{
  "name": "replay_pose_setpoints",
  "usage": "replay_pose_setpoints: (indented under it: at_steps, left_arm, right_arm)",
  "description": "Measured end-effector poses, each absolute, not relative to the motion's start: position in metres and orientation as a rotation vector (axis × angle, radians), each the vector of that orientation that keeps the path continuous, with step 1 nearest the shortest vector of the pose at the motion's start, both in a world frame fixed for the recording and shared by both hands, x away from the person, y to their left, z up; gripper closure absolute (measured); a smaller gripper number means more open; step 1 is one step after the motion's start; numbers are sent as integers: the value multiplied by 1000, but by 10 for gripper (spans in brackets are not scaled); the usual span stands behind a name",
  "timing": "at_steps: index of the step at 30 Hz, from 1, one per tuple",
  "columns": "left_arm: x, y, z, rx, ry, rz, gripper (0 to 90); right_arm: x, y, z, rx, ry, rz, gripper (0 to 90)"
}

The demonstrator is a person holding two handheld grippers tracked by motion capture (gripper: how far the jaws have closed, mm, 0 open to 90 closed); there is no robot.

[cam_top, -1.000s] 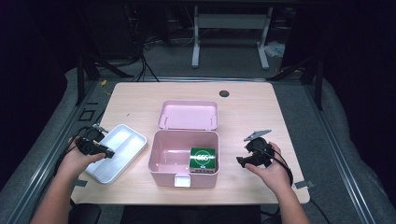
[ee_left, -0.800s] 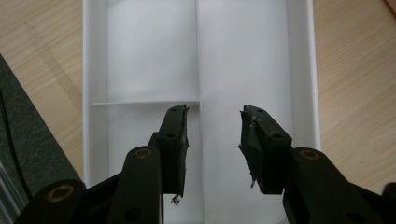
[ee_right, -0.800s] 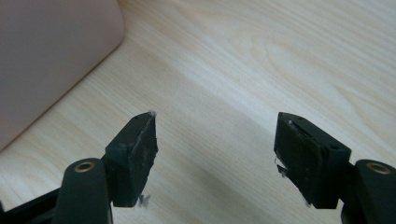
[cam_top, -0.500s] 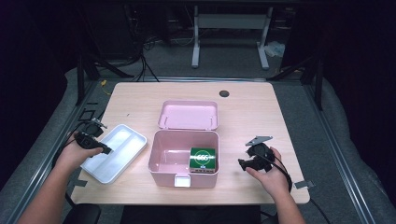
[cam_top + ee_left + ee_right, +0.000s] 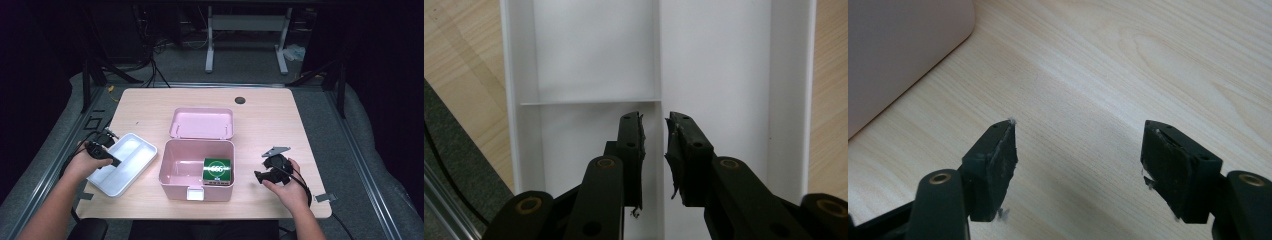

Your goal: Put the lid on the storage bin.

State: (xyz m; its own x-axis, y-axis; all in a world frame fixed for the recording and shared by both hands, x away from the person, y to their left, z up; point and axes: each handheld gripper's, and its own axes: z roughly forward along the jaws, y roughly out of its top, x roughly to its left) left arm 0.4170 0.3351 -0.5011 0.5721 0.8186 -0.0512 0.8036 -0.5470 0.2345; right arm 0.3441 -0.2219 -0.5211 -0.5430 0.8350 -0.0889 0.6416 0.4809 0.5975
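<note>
Pale wood forms the table (image 5: pixel 280 125), the largest thing seen from the high view; its near corners are partly covered by the person's forearms. A pink box (image 5: pixel 196 170) stands open near the table's front edge, and everything else is placed against it. Its lid (image 5: pixel 202 123) is laid back flat behind it. Inside the box, in its right front corner, a green packet (image 5: pixel 217 170) with white markings is seen; the print is too small to be read. A white latch at the front of the box is only faintly made out.

Left of the box, just beside it, a white tray (image 5: pixel 125 162) with dividers is set at an angle. The left gripper (image 5: pixel 654 135) is held over the tray, its jaws parted by a narrow gap straddling the tray's long divider, nothing gripped. The tray's far end is cut off in the left gripper view.

Right of the box, the right gripper (image 5: pixel 1078 160) is held above bare wood, jaws spread wide and empty. A rounded corner of the box is caught at the upper left of the right gripper view.
</note>
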Motion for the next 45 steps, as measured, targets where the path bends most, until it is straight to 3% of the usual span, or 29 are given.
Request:
replay_pose_setpoints:
  at_steps: [29, 45]
  left_arm:
    - [430, 319, -525, 2680, 1368, 36, 868]
    - [432, 320, -508, 2711, 1348, 33, 891]
  right_arm:
    - [345, -221, -526, 1254, 2387, 725, 319]
    - [345, -221, -526, 1248, 2392, 730, 322]
